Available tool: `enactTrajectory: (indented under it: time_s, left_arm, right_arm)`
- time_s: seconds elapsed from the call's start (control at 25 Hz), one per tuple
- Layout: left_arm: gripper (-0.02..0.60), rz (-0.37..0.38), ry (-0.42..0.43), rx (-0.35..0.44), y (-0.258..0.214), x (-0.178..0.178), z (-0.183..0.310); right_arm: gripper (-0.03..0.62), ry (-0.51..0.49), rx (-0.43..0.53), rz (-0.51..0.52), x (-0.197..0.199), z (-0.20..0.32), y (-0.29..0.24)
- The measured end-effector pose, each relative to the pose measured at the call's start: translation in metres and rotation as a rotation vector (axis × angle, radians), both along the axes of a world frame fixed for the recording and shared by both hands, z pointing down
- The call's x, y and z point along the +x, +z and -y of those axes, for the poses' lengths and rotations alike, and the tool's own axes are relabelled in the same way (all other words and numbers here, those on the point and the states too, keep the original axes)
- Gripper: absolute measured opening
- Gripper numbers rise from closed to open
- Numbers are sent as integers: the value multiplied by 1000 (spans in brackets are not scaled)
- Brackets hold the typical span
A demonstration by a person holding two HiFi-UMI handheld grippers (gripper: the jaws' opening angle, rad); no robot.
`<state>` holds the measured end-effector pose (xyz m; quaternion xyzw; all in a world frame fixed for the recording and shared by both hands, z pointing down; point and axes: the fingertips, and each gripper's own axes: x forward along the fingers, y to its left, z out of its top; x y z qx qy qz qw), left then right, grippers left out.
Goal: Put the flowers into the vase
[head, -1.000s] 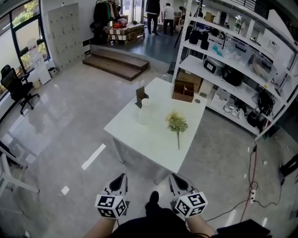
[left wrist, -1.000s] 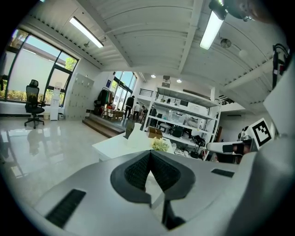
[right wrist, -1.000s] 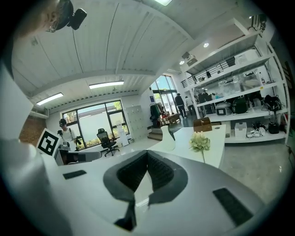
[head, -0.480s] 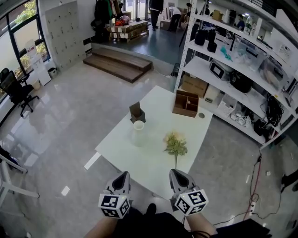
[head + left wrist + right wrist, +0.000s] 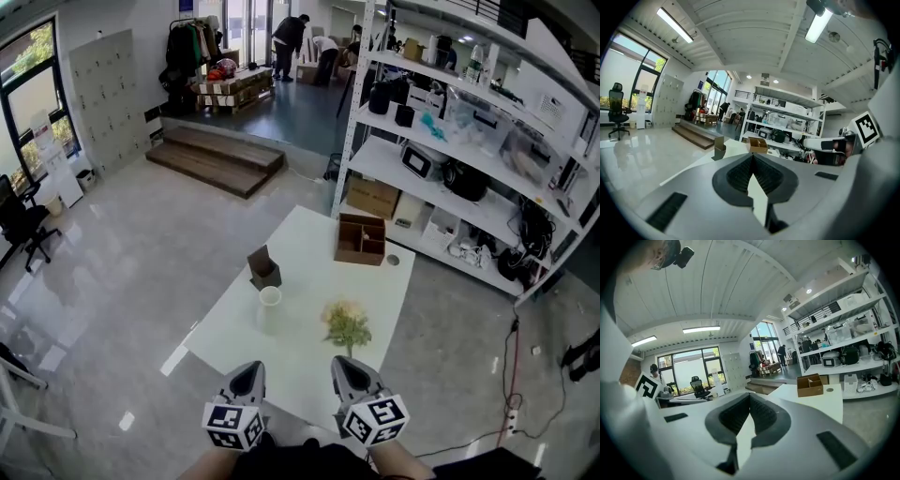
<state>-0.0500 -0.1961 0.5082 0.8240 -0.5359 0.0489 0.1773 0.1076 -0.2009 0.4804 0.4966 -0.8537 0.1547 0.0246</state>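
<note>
Both of the task's things are untouched, so by my reading none of the work is done. The flowers [image 5: 347, 325] lie flat on the white table [image 5: 305, 246], towards its near right part, with the stem running back to the near edge. The white vase [image 5: 269, 309] stands upright and empty to their left, near them but apart. The left gripper [image 5: 246, 382] and right gripper [image 5: 345, 374] hang side by side over the table's near edge. Each has its jaws closed tip to tip with nothing between them. Everything is left to do: reach the bunch, open on the stem, lift it, and stand it in the vase. Further along the table a small dark brown box [image 5: 263, 268] sits just beyond the vase. An open cardboard box [image 5: 361, 239] rests at the far right end. The floor is glossy grey. Tall white shelving [image 5: 441, 183] loaded with equipment runs down the right side. Wooden steps [image 5: 214, 159] rise at the far left, where a few people stand, and an office chair [image 5: 21, 225] waits by the left-hand windows.
</note>
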Motion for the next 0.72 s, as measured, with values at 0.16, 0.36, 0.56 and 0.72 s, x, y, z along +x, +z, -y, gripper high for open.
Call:
enactTrajectory:
  time_s: [0.16, 0.36, 0.56, 0.72]
  left_arm:
    - [3, 2, 20, -1, 2, -2, 10]
    - [3, 9, 56, -24, 9, 4, 15]
    - [3, 5, 92, -54, 15, 12, 20]
    - [3, 10, 92, -77, 21, 11, 23]
  right_arm:
    - [3, -9, -7, -15, -12, 6, 5]
    - [3, -36, -42, -54, -27, 12, 16]
    - [3, -16, -113, -88, -21, 21, 38]
    - [3, 66, -197, -170, 19, 40, 81]
